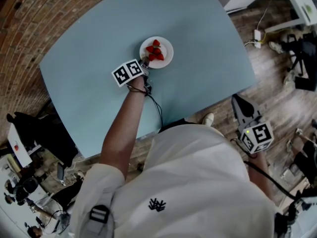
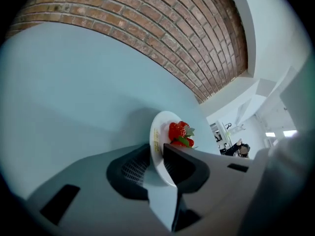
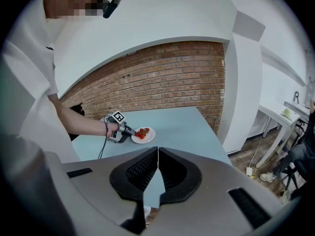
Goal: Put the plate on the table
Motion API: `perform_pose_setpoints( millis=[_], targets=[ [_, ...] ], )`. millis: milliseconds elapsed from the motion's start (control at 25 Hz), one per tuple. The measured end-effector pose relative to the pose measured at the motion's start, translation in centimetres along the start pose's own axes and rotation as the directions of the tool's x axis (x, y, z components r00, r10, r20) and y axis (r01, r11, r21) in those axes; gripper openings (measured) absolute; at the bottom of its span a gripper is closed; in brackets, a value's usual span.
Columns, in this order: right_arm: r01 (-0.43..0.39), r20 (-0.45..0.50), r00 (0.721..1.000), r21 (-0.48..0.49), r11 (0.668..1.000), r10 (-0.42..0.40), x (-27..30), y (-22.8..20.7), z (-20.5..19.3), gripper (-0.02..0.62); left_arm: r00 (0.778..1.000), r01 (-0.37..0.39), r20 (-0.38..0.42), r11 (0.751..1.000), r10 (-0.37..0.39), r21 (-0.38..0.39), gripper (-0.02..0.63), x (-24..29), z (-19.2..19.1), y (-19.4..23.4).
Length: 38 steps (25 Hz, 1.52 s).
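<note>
A small white plate [image 1: 166, 53] with several red strawberries [image 1: 155, 52] sits on the light blue table [image 1: 198, 29] near its middle. My left gripper [image 1: 144, 63] is shut on the plate's near rim; in the left gripper view the plate [image 2: 158, 141] stands edge-on between the two dark pads [image 2: 179, 163], strawberries [image 2: 180, 133] beyond. My right gripper [image 1: 238, 105] hangs off the table's right front corner, jaws shut with nothing between them [image 3: 157, 167]. From there the plate [image 3: 147, 134] and left gripper [image 3: 127, 130] show far off.
A brick wall [image 2: 147, 28] runs behind the table. Wooden floor [image 1: 272, 83] with cables and a power strip [image 1: 258, 35] lies right of the table. A dark bag [image 1: 39, 133] sits at the table's left front. White desk [image 3: 275, 114] and a person stand far right.
</note>
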State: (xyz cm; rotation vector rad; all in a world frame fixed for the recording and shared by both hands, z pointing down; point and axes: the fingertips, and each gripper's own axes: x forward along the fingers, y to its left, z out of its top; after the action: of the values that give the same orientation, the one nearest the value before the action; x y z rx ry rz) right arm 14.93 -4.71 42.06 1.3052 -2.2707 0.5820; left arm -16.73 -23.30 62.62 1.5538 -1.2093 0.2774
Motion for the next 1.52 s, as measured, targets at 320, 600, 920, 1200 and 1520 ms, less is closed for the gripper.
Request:
perform_pose_setpoints(
  millis=[320, 600, 920, 1200, 1520],
  targets=[
    [0.008, 0.006, 1.0, 0.007, 1.0, -0.008, -0.5, -0.3, -0.1, 0.008, 0.998, -0.065, -0.005, 0.993, 0.065, 0.096, 0.076, 0.1, 0.0, 0.3],
    [0.014, 0.007, 1.0, 0.007, 1.0, -0.014, -0.7, -0.2, -0.3, 0.009, 0.994, -0.104, 0.004, 0.983, 0.105, 0.153, 0.083, 0.0, 0.0, 0.3],
    [0.01, 0.002, 1.0, 0.005, 1.0, -0.01, -1.1, -0.3, -0.5, 0.009, 0.991, -0.133, 0.049, 0.969, 0.125, 0.207, 0.083, -0.9, 0.8, 0.1],
    [-0.016, 0.039, 0.999, -0.001, 1.0, 0.017, -1.2, 0.1, -0.4, 0.008, 0.986, -0.136, 0.122, 0.965, 0.11, 0.224, 0.083, -3.2, 1.3, -0.5],
    [-0.136, 0.048, 0.989, -0.085, 0.987, 0.141, -1.5, 0.8, -0.3, 0.008, 0.971, -0.069, 0.241, 0.959, 0.001, 0.275, 0.077, -9.4, -1.2, -3.6]
  ],
)
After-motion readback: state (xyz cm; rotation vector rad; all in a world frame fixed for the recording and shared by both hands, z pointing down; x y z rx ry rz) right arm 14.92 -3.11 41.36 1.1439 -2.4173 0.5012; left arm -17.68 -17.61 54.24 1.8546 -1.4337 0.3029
